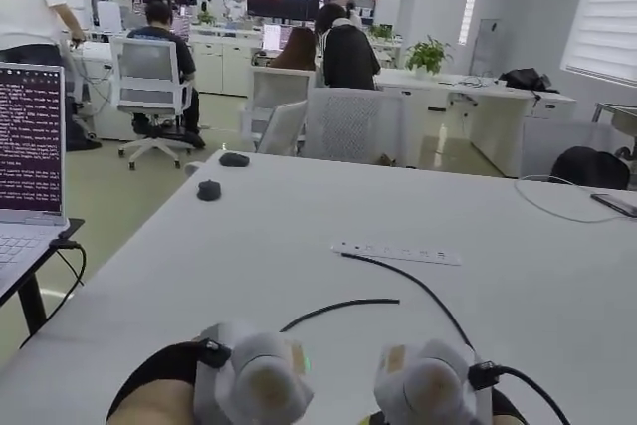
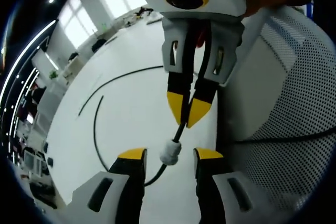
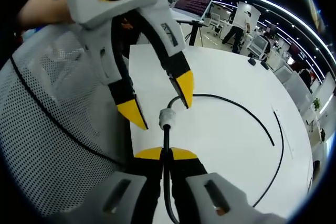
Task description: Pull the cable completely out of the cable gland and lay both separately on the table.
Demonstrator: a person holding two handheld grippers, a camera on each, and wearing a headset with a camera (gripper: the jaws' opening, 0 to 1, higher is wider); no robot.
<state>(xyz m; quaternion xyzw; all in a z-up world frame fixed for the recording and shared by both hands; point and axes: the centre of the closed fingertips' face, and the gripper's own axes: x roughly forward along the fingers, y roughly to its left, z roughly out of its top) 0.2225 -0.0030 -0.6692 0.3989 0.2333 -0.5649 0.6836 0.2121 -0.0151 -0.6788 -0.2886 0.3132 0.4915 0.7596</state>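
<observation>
Pinching cable (image 3: pixel 167 139) in right gripper (image 3: pixel 164 153) | left gripper (image 2: pixel 170 154) spread astride cable gland (image 3: pixel 166 116) | cable axis runs gripper-to-gripper

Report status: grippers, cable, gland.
Left gripper open, jaws straddling gland. Right gripper shut on cable beside it. Cable not yet out of gland. White strip farther off, no obstacle.

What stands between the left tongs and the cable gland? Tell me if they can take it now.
Probably yes; nothing seems to. The left tongs stand open with the white cable gland between their tips. The right tongs, shut on the cable beside it, leave it free.
</observation>
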